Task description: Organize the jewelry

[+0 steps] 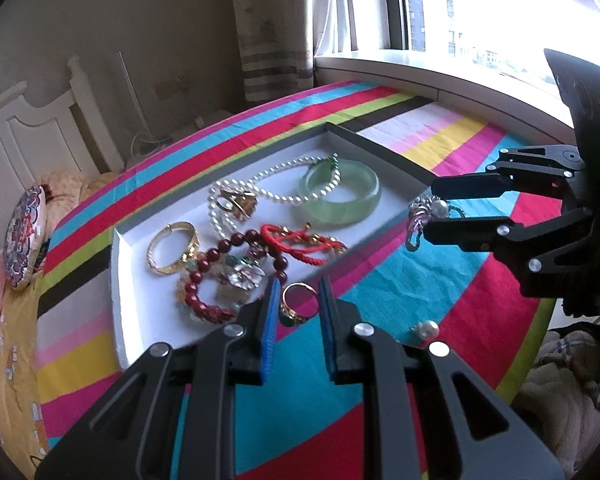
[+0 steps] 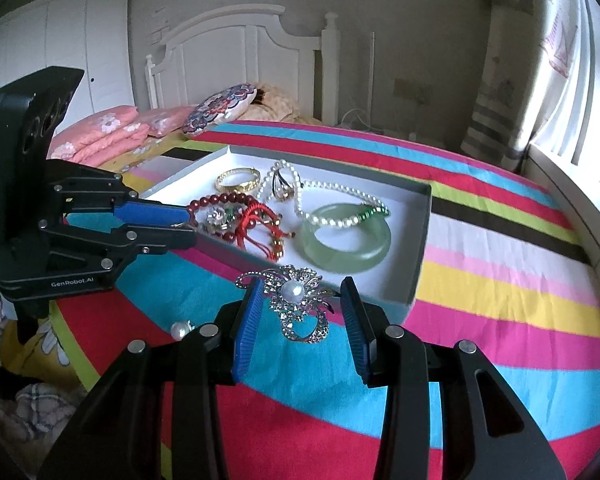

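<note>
A shallow white-lined tray [image 1: 140, 236] [image 2: 414, 240] on the striped cloth holds a jade bangle [image 1: 342, 197] [image 2: 346, 242], a pearl necklace [image 1: 276, 178] [image 2: 340, 196], a gold bangle [image 1: 174, 252] [image 2: 238, 179], red beads [image 1: 220, 248] [image 2: 220, 200] and a red cord bracelet [image 1: 300, 242]. My left gripper [image 1: 298, 300] [image 2: 192, 220] is open around a gold ring [image 1: 298, 304] at the tray's near edge. My right gripper [image 2: 300, 304] [image 1: 432, 208] is open around a silver pearl brooch [image 2: 298, 300] [image 1: 428, 212] just outside the tray.
A loose pearl earring [image 1: 426, 330] [image 2: 180, 330] lies on the cloth near the table's edge. A round table with a striped cloth [image 1: 440, 280] [image 2: 500, 280] stands by a window sill [image 1: 420, 64]. A bed with pillows [image 2: 120, 128] is behind.
</note>
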A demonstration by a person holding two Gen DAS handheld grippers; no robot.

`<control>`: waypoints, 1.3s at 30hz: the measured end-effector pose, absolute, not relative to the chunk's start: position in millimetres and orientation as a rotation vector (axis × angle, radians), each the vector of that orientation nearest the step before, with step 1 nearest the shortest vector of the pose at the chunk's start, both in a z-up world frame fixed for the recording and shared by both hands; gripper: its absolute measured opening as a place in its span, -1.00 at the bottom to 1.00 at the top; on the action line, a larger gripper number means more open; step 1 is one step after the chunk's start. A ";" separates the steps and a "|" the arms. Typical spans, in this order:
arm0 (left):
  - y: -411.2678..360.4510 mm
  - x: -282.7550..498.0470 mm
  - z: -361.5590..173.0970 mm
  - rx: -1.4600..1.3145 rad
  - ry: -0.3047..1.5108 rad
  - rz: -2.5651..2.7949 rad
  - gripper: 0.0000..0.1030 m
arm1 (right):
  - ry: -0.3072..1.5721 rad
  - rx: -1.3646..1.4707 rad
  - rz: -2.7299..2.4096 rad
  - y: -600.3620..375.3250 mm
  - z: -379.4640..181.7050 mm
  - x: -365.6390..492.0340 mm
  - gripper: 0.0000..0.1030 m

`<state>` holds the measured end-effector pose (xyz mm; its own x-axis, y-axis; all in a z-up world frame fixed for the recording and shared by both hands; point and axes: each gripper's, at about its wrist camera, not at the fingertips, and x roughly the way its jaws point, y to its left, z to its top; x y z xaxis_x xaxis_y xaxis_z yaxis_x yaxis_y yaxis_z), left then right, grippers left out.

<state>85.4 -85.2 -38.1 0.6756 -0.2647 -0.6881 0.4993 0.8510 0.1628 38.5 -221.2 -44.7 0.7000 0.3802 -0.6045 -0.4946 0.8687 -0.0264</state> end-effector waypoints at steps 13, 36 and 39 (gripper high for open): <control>-68.4 128.4 -20.1 0.314 0.684 -0.358 -0.63 | 0.641 -0.147 0.487 -201.9 -30.4 100.2 -0.24; -11.8 116.2 -29.6 0.133 0.643 -0.181 0.75 | 0.621 -0.113 0.466 -212.0 -27.6 91.3 0.20; -20.5 98.0 -31.0 0.164 0.635 -0.202 0.84 | 0.629 -0.130 0.487 -218.3 -33.5 70.5 0.20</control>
<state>98.0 -20.5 -31.0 0.7863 -0.1364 -0.6026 0.2366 0.9675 0.0898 70.5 -218.3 -33.5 0.7005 0.3970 -0.5930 -0.4744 0.8798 0.0286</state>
